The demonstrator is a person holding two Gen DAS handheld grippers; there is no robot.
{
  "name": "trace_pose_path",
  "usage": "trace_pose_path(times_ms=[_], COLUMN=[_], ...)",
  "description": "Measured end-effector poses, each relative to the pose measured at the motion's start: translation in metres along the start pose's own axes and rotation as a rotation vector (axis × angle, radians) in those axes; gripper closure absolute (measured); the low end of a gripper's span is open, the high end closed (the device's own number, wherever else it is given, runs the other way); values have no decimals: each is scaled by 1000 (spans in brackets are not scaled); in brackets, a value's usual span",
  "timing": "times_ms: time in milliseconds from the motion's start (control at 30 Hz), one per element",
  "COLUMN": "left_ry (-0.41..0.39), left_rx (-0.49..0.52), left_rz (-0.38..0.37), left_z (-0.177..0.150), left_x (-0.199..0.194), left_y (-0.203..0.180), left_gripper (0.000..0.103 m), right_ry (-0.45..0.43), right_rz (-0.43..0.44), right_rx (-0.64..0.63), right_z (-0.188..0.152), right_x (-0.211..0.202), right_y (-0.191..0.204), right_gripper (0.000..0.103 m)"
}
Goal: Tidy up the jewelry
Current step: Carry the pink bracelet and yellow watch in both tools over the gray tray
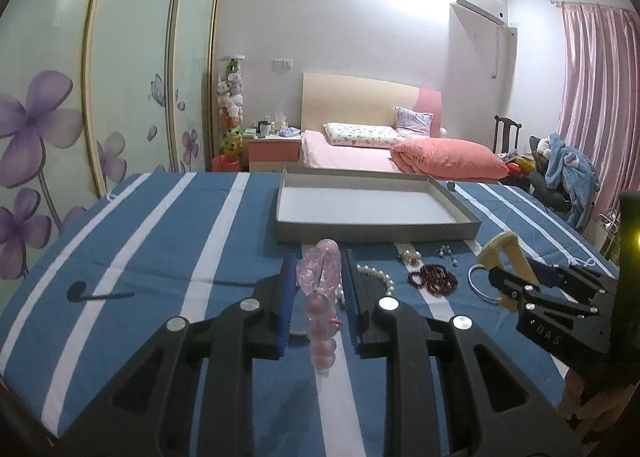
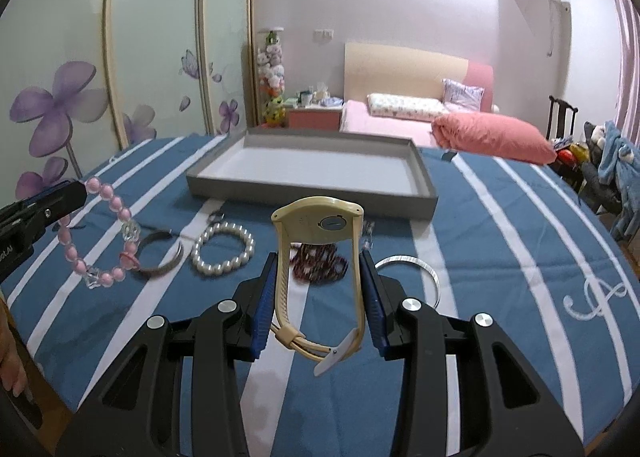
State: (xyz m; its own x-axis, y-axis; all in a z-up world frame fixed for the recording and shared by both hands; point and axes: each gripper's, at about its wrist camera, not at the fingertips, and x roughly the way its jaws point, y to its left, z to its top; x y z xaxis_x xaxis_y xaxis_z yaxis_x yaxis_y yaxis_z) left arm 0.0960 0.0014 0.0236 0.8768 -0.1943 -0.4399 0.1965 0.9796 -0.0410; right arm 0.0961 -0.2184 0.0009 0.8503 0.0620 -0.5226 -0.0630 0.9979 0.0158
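My left gripper [image 1: 320,277] is shut on a pink bead bracelet [image 1: 320,289], held above the blue striped cloth; the bracelet also shows in the right wrist view [image 2: 100,233]. My right gripper [image 2: 318,281] is shut on a cream wristwatch [image 2: 318,225], also seen in the left wrist view [image 1: 502,253]. A grey tray [image 1: 372,235] with a white floor lies beyond both, also in the right wrist view [image 2: 312,197]. On the cloth lie a pearl bracelet [image 2: 222,251], a dark red bead bracelet [image 2: 318,263], a silver bangle [image 2: 416,269] and a dark cuff bangle [image 2: 160,257].
Small earrings and beads [image 1: 446,253] lie near the tray's front right corner. A clasp piece [image 2: 216,217] lies by the tray. A bed with pink bedding [image 1: 360,149] stands behind the table, a wardrobe [image 1: 60,97] to the left.
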Motion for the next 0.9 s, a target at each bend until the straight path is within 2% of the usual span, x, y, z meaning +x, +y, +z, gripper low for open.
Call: trace_pose_path(times_ms=[433, 900], left_ry=[-78, -59], left_rx=[38, -2], left_rz=[12, -33], left_z=[40, 75], left_x=[12, 65], left_y=[-11, -13], left_gripper=[80, 80], right_ry=[-118, -238], right_rz=[-53, -125], right_rx=[0, 1], right_z=[37, 79], right_x=[3, 29], right_y=[-9, -29], right_gripper=[62, 62])
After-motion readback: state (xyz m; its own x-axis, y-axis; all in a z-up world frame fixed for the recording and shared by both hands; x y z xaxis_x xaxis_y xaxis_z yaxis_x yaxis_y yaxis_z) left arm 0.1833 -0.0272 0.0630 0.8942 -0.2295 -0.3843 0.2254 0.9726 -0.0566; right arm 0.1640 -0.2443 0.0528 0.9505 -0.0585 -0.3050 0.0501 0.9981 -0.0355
